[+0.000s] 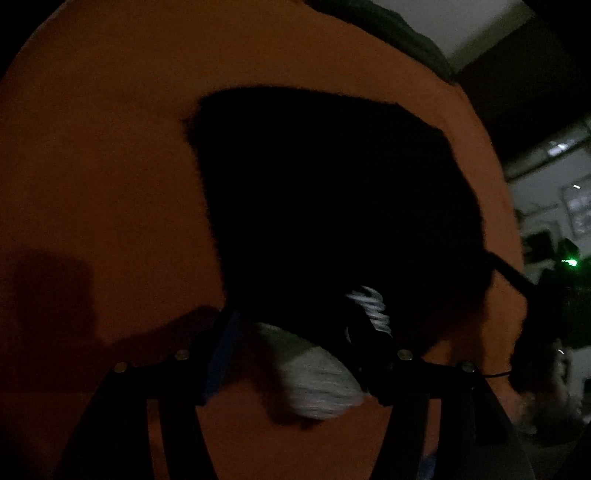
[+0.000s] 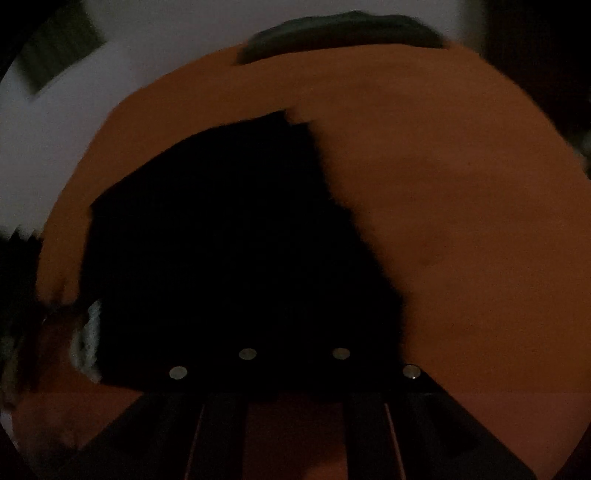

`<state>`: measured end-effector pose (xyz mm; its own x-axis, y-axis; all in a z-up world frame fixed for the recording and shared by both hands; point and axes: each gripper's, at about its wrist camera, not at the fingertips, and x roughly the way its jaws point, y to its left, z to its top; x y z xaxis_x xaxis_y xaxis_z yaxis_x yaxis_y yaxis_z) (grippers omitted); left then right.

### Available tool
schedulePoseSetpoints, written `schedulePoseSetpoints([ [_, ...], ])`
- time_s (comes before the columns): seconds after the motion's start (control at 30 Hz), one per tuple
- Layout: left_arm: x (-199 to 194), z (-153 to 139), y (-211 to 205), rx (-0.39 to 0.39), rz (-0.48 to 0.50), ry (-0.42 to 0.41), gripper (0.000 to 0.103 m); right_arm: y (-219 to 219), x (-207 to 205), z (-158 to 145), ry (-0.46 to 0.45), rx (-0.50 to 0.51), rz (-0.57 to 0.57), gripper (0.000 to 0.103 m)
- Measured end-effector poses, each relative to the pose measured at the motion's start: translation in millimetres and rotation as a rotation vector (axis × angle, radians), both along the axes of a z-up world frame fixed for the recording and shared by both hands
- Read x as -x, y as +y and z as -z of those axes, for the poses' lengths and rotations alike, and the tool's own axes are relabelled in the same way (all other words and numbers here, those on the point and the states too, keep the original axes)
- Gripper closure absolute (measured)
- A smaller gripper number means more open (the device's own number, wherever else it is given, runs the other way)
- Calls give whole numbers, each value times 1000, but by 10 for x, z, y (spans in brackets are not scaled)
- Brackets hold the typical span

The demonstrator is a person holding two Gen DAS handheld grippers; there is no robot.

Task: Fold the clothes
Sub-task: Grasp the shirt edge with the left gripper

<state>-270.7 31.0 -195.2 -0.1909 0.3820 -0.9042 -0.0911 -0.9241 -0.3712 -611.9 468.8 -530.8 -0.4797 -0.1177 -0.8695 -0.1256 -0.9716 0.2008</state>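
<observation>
A black garment point(image 1: 332, 192) lies spread on the orange table point(image 1: 110, 166). My left gripper point(image 1: 295, 325) hangs over the garment's near edge with its fingers wide apart. Between them sits a bunched white-grey piece of cloth point(image 1: 317, 384), and a gap shows beside the blue-padded left finger point(image 1: 221, 350). In the right wrist view the same black garment point(image 2: 229, 240) fills the middle of the orange table point(image 2: 461, 221). The white-grey cloth point(image 2: 86, 339) peeks out at the garment's left edge. My right gripper point(image 2: 295, 332) has its fingers close together, and their tips are lost in the black cloth.
A dark green cloth point(image 2: 343, 33) lies at the table's far edge, also in the left wrist view point(image 1: 399, 33). Beyond the table's right edge are dim room clutter and a green light point(image 1: 570, 263). Both views are very dark and blurred.
</observation>
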Motion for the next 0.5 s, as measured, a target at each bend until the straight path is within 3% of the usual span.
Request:
schedulePoseSetpoints([
  [0.13, -4, -71, -315, -94, -73, -13, 40, 246, -27, -88, 55, 41, 12, 95],
  [0.27, -66, -119, -278, -150, -50, 3, 40, -27, -141, -270, 121, 108, -59, 95],
  [0.37, -128, 50, -76, -133, -1, -9, 40, -346, -163, -308, 127, 170, -181, 95],
  [0.5, -161, 331, 174, -32, 47, -47, 40, -623, -38, -205, 81, 109, -248, 95],
])
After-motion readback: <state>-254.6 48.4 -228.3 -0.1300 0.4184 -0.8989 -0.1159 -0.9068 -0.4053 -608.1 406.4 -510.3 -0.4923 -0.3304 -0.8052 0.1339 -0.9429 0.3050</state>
